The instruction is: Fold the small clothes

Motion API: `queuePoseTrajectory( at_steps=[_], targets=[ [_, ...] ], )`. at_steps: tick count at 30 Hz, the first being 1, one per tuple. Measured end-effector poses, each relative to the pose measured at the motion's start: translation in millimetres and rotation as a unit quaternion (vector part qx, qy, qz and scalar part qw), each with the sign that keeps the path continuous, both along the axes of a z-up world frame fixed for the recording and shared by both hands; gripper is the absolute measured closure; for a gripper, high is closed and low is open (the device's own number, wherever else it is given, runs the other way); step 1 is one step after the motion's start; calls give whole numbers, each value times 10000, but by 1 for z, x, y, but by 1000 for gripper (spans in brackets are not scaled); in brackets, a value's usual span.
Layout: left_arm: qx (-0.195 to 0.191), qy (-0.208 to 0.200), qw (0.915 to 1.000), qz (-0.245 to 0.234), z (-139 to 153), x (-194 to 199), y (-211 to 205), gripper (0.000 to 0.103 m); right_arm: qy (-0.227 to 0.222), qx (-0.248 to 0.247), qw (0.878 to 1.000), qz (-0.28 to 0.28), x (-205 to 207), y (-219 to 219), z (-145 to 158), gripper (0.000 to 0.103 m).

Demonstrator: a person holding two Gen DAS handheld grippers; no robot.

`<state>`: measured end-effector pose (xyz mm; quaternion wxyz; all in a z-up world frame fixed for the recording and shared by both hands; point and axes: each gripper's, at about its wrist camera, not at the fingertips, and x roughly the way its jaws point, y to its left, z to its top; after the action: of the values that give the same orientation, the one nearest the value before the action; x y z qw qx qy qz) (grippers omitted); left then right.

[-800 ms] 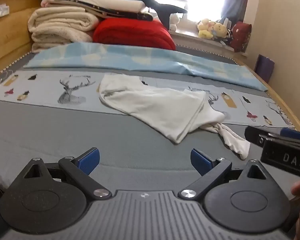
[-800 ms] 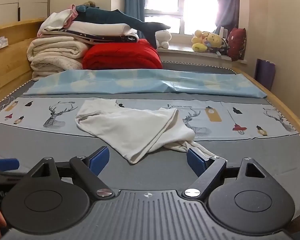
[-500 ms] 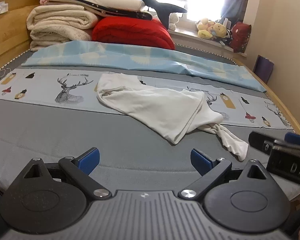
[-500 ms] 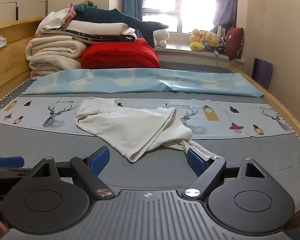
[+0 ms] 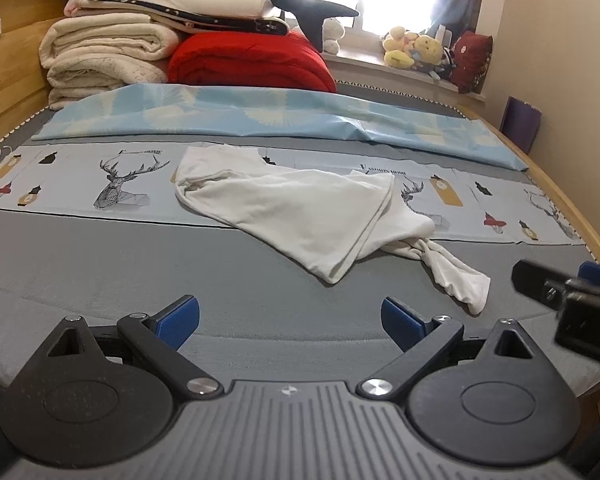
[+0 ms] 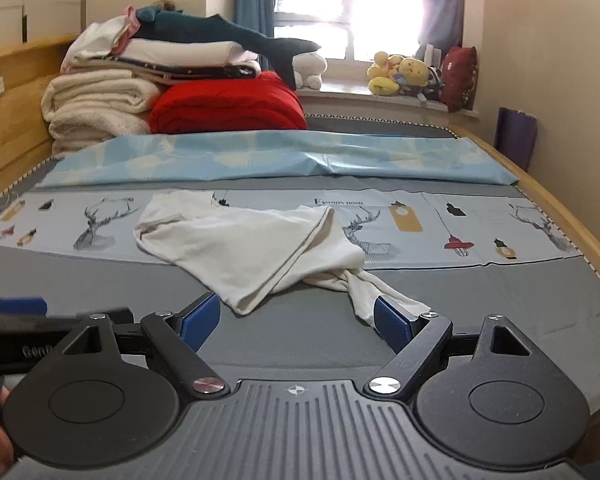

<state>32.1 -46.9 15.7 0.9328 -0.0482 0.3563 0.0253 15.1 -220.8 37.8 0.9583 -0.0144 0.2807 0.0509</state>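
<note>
Both grippers spread wide and holding nothing, low over the bed's near edge, facing a crumpled white garment.

The left gripper (image 5: 290, 316) has its blue fingers (image 5: 178, 316) released over bare grey bed (image 5: 100, 272), short of the white garment (image 5: 300, 208). The right gripper (image 6: 296, 316) is likewise released, level beside the left, its right-side finger just in front of the garment's twisted sleeve (image 6: 364, 288). The garment lies mid-bed, partly on the deer-print cloth (image 6: 440, 220). Beyond it lie a light-blue sheet (image 6: 260, 156), then stacked blankets (image 6: 100, 100) and a red quilt (image 6: 228, 108). Grey mattress stays open on both sides of the garment.
</note>
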Motion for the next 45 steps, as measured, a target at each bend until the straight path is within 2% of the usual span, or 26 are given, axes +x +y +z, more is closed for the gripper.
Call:
queuePoseTrajectory(
  at_steps=[6, 14, 26, 30, 32, 34, 35, 37, 39, 40, 42, 44, 45],
  targets=[
    [76, 53, 10000, 19, -4, 4, -4, 4, 121, 315, 9994, -60, 6, -16, -4, 18],
    [89, 80, 9999, 102, -5, 5, 2, 4, 15, 543, 9985, 59, 12, -19, -5, 18],
    [41, 51, 9999, 151, -2, 1, 8, 4, 59, 388, 9990, 195, 12, -10, -4, 18],
    [40, -78, 9999, 136, 1, -2, 12, 5, -99, 409, 9990, 116, 10, -12, 1, 18],
    [86, -177, 9997, 109, 2, -6, 13, 10, -146, 585, 9981, 89, 13, -20, 14, 24],
    [126, -193, 9997, -11, 1, -7, 14, 30, -298, 746, 9968, 57, 18, -29, 33, 27],
    [118, -165, 9997, -96, 0, -7, 15, 35, -470, 772, 9959, 63, 23, -33, 45, 28],
    [105, -69, 9996, -272, -4, -6, 18, 57, -866, 682, 9939, 80, 40, -38, 66, 39],
    [154, -5, 9991, -387, -9, -6, 20, 68, -1131, 587, 9918, 78, 63, -43, 75, 43],
    [215, 15, 9989, -426, -11, -6, 22, 74, -1206, 536, 9912, 88, 77, -46, 75, 48],
    [320, 102, 9983, -473, -14, -4, 26, 79, -1225, 361, 9918, 41, 102, -52, 63, 54],
    [329, 210, 9981, -472, -17, 2, 31, 79, -1199, 296, 9923, -139, 115, -59, 39, 55],
    [369, 225, 9979, -479, -18, 6, 32, 80, -1048, 324, 9938, -187, 118, -64, 25, 60]
  ],
)
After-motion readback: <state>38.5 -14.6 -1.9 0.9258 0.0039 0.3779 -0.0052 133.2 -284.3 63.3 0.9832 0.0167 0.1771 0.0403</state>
